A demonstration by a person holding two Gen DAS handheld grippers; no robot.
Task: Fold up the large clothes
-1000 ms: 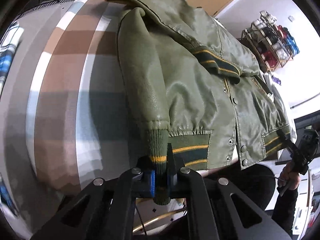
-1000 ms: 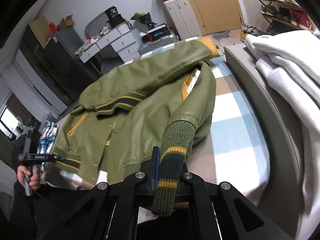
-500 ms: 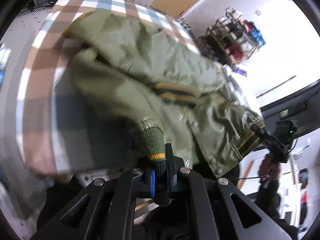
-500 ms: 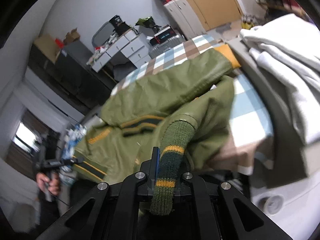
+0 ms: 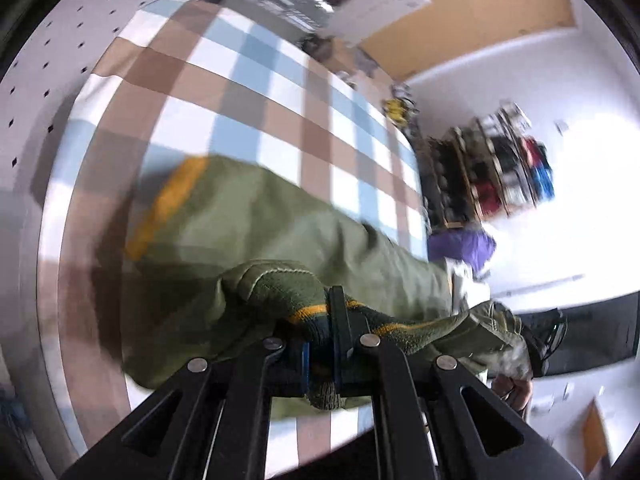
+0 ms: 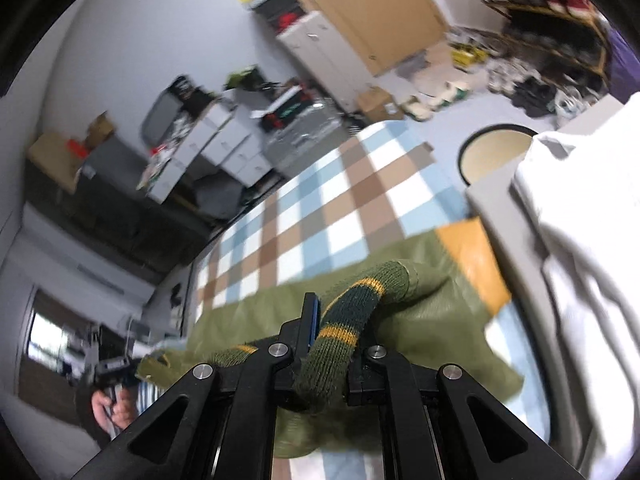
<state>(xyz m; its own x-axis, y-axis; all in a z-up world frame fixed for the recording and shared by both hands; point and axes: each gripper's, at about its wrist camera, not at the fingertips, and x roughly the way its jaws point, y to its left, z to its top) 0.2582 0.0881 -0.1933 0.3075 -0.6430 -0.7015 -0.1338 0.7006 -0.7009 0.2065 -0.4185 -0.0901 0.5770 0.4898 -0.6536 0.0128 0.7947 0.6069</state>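
An olive green bomber jacket [image 5: 256,224] with an orange lining lies on a checked bed cover [image 5: 224,92]. My left gripper [image 5: 320,344] is shut on one dark green knit sleeve cuff [image 5: 296,296] with yellow stripes, low over the jacket. My right gripper [image 6: 332,344] is shut on the other sleeve cuff [image 6: 352,308], also low over the jacket [image 6: 420,320]. The other hand and gripper show at the edge of each view. Both views are motion-blurred.
A pile of white clothes [image 6: 580,240] lies on the bed's grey edge at the right. Drawers and boxes [image 6: 224,140], a wooden door [image 6: 372,12] and shoe racks [image 5: 504,168] stand beyond the bed.
Both grippers have swung forward and down over the jacket with the cuffs in them, drawing the sleeves across its body. The jacket's front is now out of sight under the sleeves.
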